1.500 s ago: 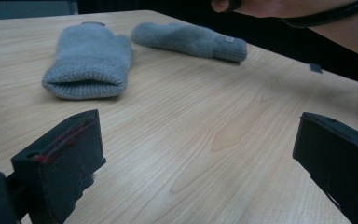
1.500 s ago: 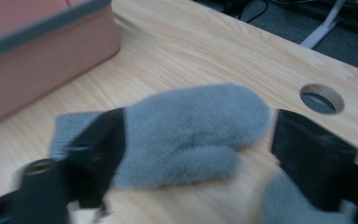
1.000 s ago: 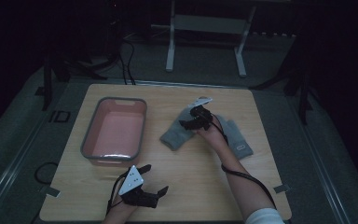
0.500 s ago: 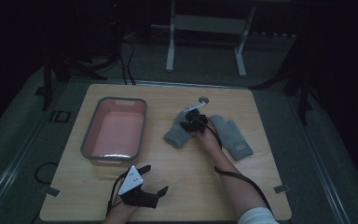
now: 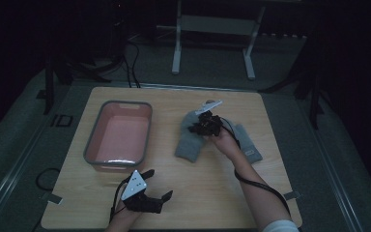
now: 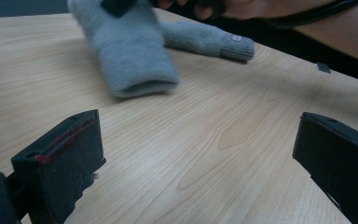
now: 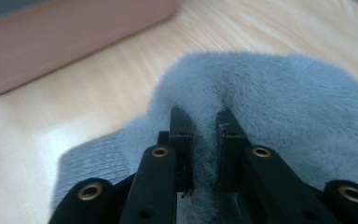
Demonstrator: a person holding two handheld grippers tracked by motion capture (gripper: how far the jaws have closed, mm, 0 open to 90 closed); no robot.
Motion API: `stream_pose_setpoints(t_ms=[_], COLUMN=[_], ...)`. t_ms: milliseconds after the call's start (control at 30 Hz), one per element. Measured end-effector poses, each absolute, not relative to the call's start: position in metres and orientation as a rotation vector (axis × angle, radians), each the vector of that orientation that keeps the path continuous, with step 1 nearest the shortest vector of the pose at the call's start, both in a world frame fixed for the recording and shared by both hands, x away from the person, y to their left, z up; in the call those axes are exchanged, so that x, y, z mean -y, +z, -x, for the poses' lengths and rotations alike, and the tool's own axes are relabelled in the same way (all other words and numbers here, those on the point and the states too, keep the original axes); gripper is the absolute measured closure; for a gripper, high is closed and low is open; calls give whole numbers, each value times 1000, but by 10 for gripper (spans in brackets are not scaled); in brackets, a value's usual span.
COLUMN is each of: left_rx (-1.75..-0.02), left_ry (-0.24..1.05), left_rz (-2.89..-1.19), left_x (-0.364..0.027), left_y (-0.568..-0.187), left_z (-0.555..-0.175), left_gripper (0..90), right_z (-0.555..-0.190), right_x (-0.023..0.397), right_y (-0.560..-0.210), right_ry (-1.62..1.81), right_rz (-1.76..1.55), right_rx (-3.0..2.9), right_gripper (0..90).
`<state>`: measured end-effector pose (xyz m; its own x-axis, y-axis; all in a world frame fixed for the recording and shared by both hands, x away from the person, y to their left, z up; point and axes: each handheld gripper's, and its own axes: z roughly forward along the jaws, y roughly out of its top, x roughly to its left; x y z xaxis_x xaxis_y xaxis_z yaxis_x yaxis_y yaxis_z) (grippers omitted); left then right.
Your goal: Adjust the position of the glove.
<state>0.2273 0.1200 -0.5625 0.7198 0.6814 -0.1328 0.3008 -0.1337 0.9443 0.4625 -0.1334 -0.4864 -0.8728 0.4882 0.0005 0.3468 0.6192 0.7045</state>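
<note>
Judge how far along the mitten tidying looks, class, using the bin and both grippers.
Done: nothing; the pink bin holds no mitten. In hand: the right gripper pinches a fold of one grey mitten. Left: the other mitten lies on the table; the left gripper waits open.

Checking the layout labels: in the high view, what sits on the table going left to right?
Pink bin → left gripper, open, near the table's front edge → grey mitten pinched by the right gripper → second grey mitten, partly under the person's right hand.
</note>
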Motion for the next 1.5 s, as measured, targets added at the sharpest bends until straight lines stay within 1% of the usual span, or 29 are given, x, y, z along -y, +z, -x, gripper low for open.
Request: stream_pose_setpoints(t_ms=[167, 300, 400, 567, 633, 667, 700, 800, 900, 933, 1033, 1067, 1167, 1200, 1333, 1367, 1400, 1433, 1500], left_rx=[-808, -806, -803, -798, -798, -799, -802, -803, -801, -801, -803, -802, -801, -802, -805, -806, -807, -806, -807], left_ry=[396, 396, 400, 394, 390, 390, 391, 390, 389, 390, 388, 389, 388, 389, 390, 389, 388, 389, 389], left_rz=[-1716, -1721, -1728, -1729, -1726, -1726, -1728, -1733, -1733, -1733, -1732, -1735, -1736, -1734, -1737, -1737, -1737, -1736, -1737], left_x=[-121, -121, -121, -120, -120, -120, -120, -120, -120, -120, -120, -120, -120, -120, -120, -120, -120, -120, -120], left_y=[-563, -563, -563, -564, -564, -564, -564, -564, -564, -564, -564, -565, -565, -565, -565, -565, -565, -565, -565], left_z=[-229, -229, -229, -229, -229, -229, -230, -230, -229, -229, -229, -229, -229, -229, -230, -230, -230, -230, -230], left_gripper=[20, 21, 20, 21, 21, 21, 21, 21, 20, 21, 21, 20, 21, 21, 21, 21, 21, 20, 21], right_z=[-433, -410, -403, -406, -408, -409, -411, -411, -413, -413, -413, -412, -410, -409, -412, -413, -413, -413, -412], right_x=[141, 140, 137, 128, 127, 128, 128, 127, 130, 133, 141, 145, 150, 154, 177, 183, 191, 197, 209], right_y=[-463, -459, -472, -520, -536, -539, -539, -538, -532, -530, -521, -518, -512, -508, -494, -492, -489, -486, -483], right_ry=[1210, 1262, 1234, 1074, 999, 1026, 1027, 977, 1000, 1012, 1023, 1038, 1073, 1080, 1159, 1169, 1163, 1152, 1136], right_rz=[-569, -469, -425, -362, -341, -344, -347, -338, -415, -422, -455, -464, -483, -481, -598, -615, -635, -642, -659], right_rx=[-2678, -2707, -2752, -2889, -2897, -2896, -2899, -2884, -2881, -2864, -2822, -2802, -2778, -2760, -2713, -2686, -2658, -2642, -2593], right_gripper=[806, 804, 804, 803, 789, 768, 715, 511, 426, 420, 360, 310, 308, 283, 274, 281, 311, 322, 324])
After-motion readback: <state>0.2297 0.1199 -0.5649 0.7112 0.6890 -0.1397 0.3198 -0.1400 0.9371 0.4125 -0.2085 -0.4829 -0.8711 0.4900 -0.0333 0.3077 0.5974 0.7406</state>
